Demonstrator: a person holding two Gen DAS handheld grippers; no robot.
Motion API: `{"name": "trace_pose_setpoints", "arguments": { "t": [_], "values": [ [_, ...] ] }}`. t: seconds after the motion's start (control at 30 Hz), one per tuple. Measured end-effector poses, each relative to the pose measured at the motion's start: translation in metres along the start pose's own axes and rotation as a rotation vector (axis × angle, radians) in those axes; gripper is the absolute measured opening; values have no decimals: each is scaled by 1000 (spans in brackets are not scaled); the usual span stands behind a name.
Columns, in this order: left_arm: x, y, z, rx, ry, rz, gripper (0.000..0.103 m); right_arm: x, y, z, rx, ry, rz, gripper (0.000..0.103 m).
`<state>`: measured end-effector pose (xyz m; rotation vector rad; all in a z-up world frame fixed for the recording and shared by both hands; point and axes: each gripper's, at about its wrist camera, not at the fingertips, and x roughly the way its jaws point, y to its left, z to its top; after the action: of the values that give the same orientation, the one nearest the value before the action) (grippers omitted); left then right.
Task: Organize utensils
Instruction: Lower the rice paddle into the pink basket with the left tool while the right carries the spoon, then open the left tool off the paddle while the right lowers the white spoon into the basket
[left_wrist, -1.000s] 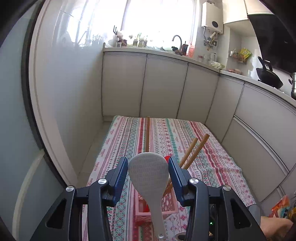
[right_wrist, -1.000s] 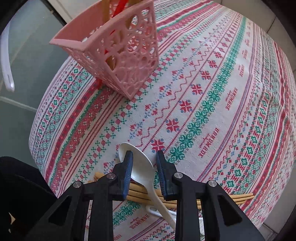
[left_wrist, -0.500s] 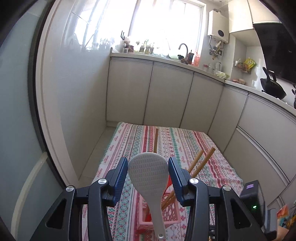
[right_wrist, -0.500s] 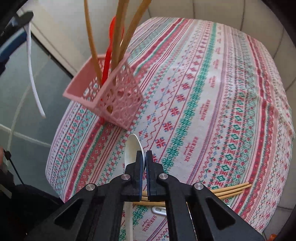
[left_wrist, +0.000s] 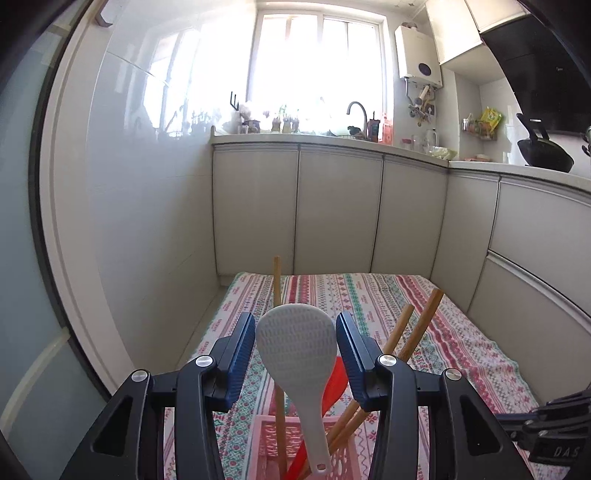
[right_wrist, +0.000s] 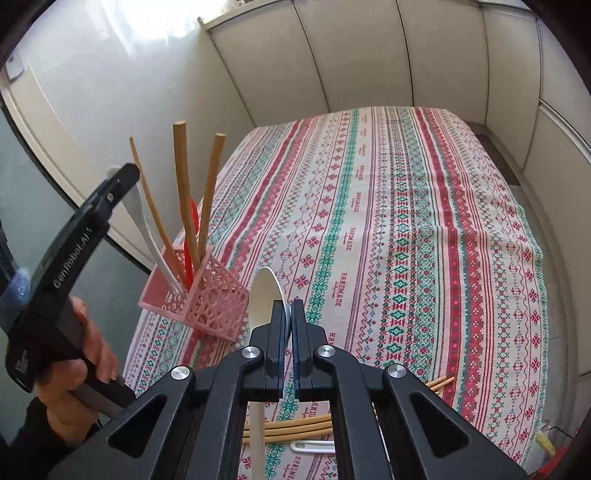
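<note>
**White paddle stands in the basket, white spoon pinched above the cloth**

At the far left of the right wrist view, a bare hand (right_wrist: 79, 354) grips the black handle of the left gripper (left_wrist: 296, 345), whose blue-padded fingers (left_wrist: 242, 354) are spread wide on either side of the white dimpled plastic rice paddle (left_wrist: 297, 354); whether the pads touch its head cannot be told. The paddle stands head up with its handle end down in the pink openwork plastic basket (right_wrist: 207, 295), which sits near the left edge of the striped red, green and white embroidered tablecloth (right_wrist: 406, 240). In the same basket stand three brown wooden sticks (right_wrist: 183, 192), leaning apart, and a red plastic utensil (left_wrist: 334, 384) just behind the paddle.

Right of the basket, the right gripper (right_wrist: 290, 317) has its fingers pressed together on the white plastic spoon (right_wrist: 264, 299), pinching the bowl near the neck; the bowl points forward, the handle runs back under the gripper, and it is held just beside the basket. Below the gripper, on the cloth, lie several pale wooden chopsticks (right_wrist: 295, 430) and a white loop-ended handle (right_wrist: 314, 446).
</note>
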<state>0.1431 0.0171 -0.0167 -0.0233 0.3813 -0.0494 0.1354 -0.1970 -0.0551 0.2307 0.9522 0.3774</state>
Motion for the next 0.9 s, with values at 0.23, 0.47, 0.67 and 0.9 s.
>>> {"name": "trace_pose_setpoints", "arguments": {
  "t": [0.23,0.47,0.67,0.9],
  "values": [
    [6,4,5,-47,90,-54,54,-10,-7,7,41,-78,39,2],
    [-9,21,10,-120,191,-129,55,-18,1,8,17,-97,87,2],
    [-7,34,5,-152,294,-149,58,-19,0,10,40,-109,101,2],
    [-17,64,2,-228,330,-26,58,-33,33,21,60,-342,64,2]
  ]
}}
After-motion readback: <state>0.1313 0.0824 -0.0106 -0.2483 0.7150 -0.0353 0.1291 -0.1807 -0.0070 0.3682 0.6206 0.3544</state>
